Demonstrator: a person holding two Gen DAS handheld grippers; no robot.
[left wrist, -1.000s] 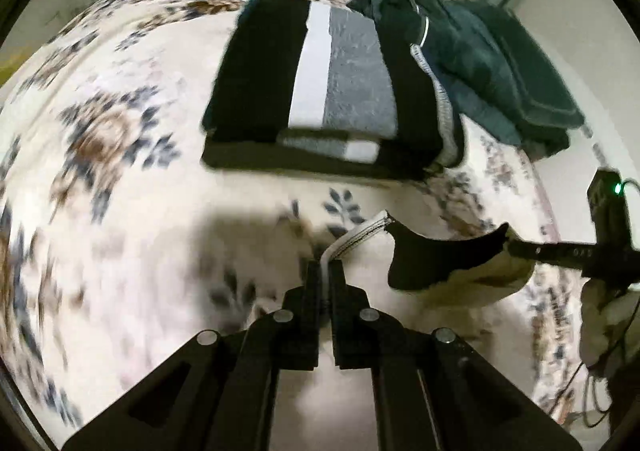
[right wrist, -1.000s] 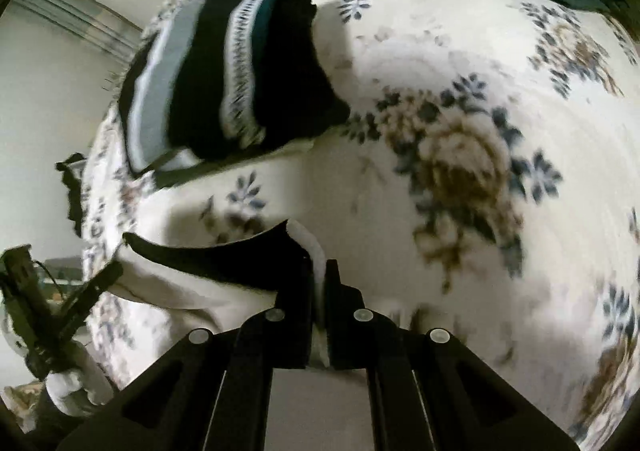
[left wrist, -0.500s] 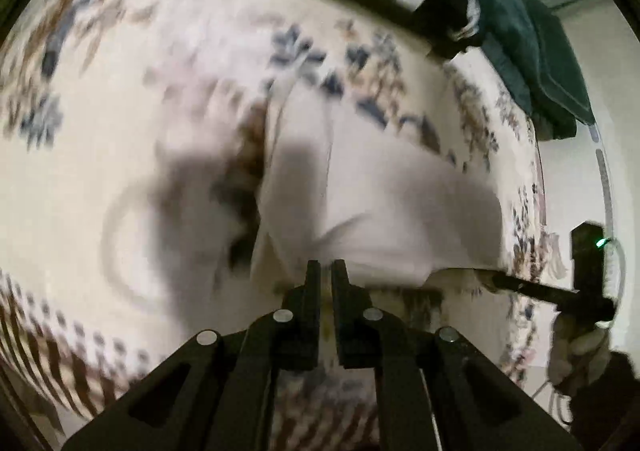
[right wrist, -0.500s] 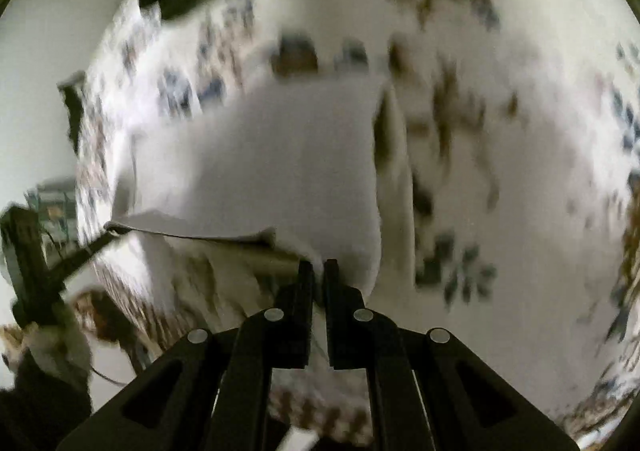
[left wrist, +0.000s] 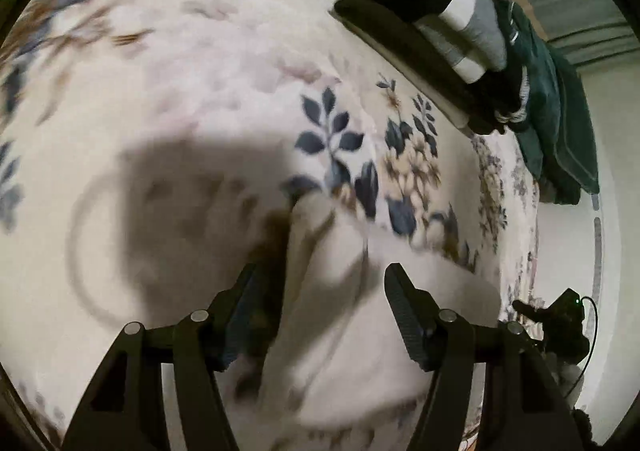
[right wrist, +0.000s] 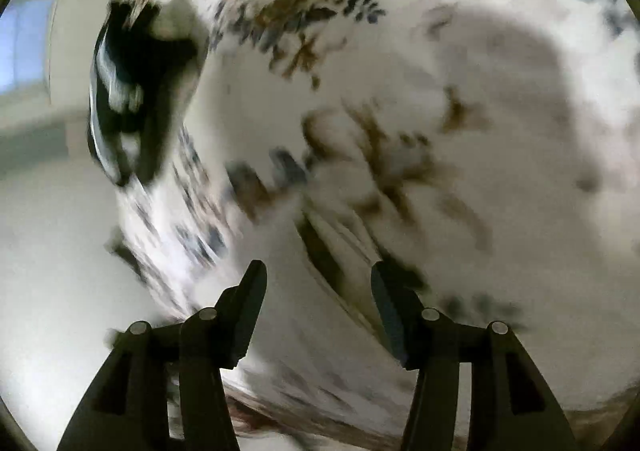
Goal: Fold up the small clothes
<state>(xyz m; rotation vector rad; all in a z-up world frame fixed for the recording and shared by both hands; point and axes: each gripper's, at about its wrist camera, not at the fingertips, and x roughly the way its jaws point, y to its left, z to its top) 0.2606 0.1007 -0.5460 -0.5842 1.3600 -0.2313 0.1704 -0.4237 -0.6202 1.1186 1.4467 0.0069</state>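
– Where's the small cream-white cloth garment point(left wrist: 360, 323)?
– Lying rumpled on the floral cream bedspread point(left wrist: 200, 91), right under the left hand-held gripper point(left wrist: 320, 283) — fingers spread wide, holding nothing.
– And the right hand-held gripper point(right wrist: 318, 279)?
– Also wide apart, empty. Folded black-and-grey striped clothes stack point(left wrist: 440, 11) sits well beyond.

text: none legible | views: both blurred, perhaps hiding small labels
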